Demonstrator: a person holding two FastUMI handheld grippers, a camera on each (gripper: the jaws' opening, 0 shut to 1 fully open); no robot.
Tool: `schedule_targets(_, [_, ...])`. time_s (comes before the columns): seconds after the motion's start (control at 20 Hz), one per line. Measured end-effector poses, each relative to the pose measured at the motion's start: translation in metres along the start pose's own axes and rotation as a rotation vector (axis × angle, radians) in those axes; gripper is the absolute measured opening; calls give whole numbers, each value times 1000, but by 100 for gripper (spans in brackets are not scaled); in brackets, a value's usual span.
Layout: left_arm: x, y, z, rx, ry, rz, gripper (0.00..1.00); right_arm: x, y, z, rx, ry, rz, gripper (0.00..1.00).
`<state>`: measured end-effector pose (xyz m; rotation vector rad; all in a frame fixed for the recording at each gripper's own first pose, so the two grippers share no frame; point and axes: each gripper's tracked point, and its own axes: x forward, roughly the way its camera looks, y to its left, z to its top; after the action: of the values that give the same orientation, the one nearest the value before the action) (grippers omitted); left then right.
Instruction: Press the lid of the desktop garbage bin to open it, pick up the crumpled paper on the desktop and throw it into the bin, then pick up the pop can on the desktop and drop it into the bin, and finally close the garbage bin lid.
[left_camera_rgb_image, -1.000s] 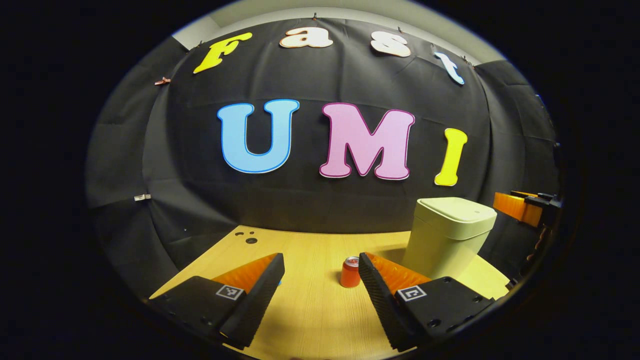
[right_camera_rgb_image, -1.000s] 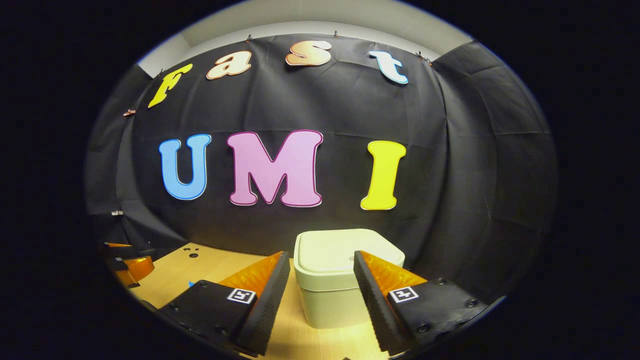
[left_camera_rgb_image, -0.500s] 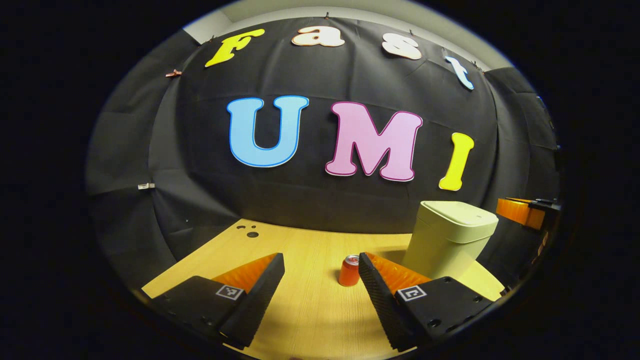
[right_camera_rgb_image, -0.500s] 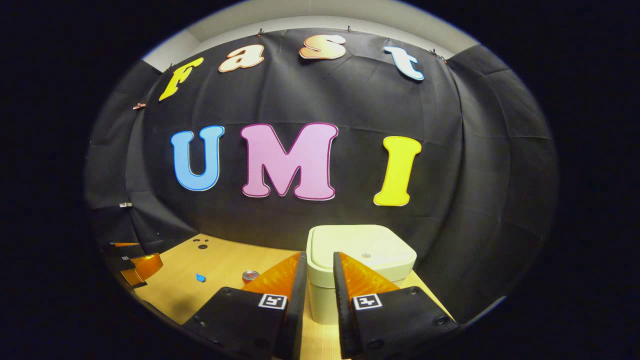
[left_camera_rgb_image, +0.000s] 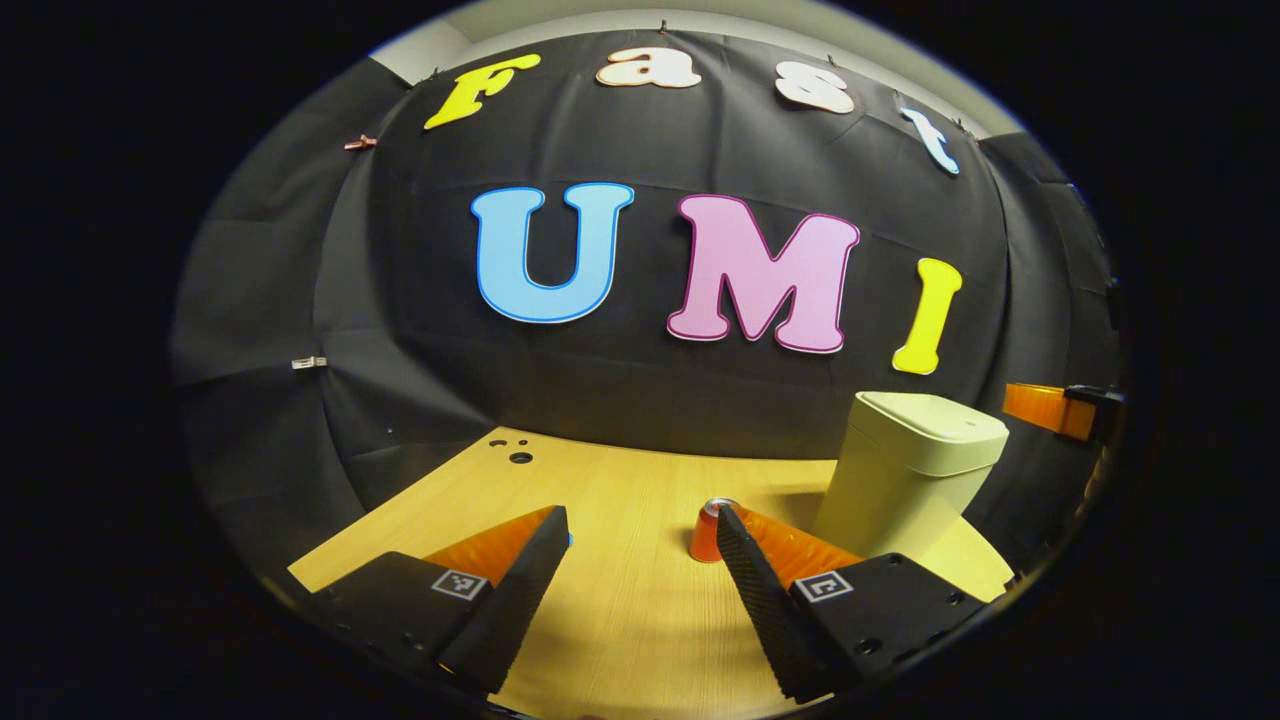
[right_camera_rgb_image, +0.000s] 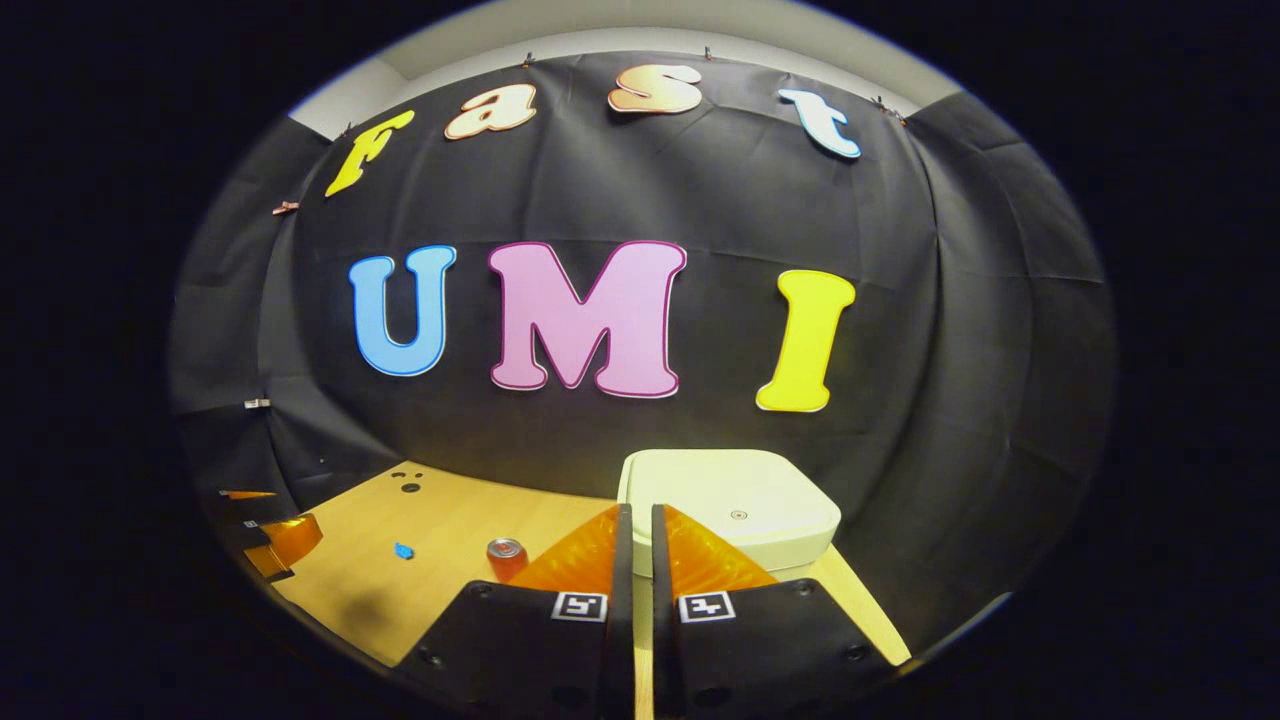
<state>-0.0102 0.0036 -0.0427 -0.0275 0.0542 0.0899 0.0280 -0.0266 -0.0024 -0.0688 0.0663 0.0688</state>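
The pale green bin stands at the table's back right with its lid down flat. My right gripper is shut with nothing in it, its tips just over the near edge of the lid. The red pop can stands upright to the left of the bin. A small blue crumpled scrap lies further left. My left gripper hangs open over the table, and its right finger hides part of the can. The bin is at the right of the left gripper view.
The wooden table ends at the black cloth wall behind it. A few small dark holes mark its far left corner. The right gripper juts in at the right edge of the left gripper view, level with the bin's top.
My right gripper has shut from wide open and has moved in over the bin's lid. The left gripper has stayed open and has drifted slightly.
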Motion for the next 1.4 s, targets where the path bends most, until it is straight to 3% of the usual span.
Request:
schedule_targets(0.05, [1,1,-1,-1,1,2,95,0,5,0,0,4,33,5])
schedule_targets(0.15, [2,2,-2,2,6,10,96,0,14,1,-3,-1,90,5])
schedule_targets(0.25, [2,1,-1,8,5,13,95,2,10,5,-21,-5,101,5])
schedule_targets(0.45, [4,-2,1,22,1,11,96,15,-6,17,-43,-14,79,8])
schedule_targets(0.75, [8,-5,8,43,-8,14,96,49,-42,27,-8,-2,12,5])
schedule_targets(1.05, [13,1,4,56,14,34,96,78,-74,11,14,46,-42,9])
schedule_targets(1.1, [14,2,4,58,19,39,95,82,-78,7,13,52,-50,5])
schedule_targets(1.2, [16,5,3,59,23,52,96,93,-84,-3,5,70,-60,9])
schedule_targets(1.4, [20,9,0,63,28,73,96,105,-95,-27,17,121,-73,5])
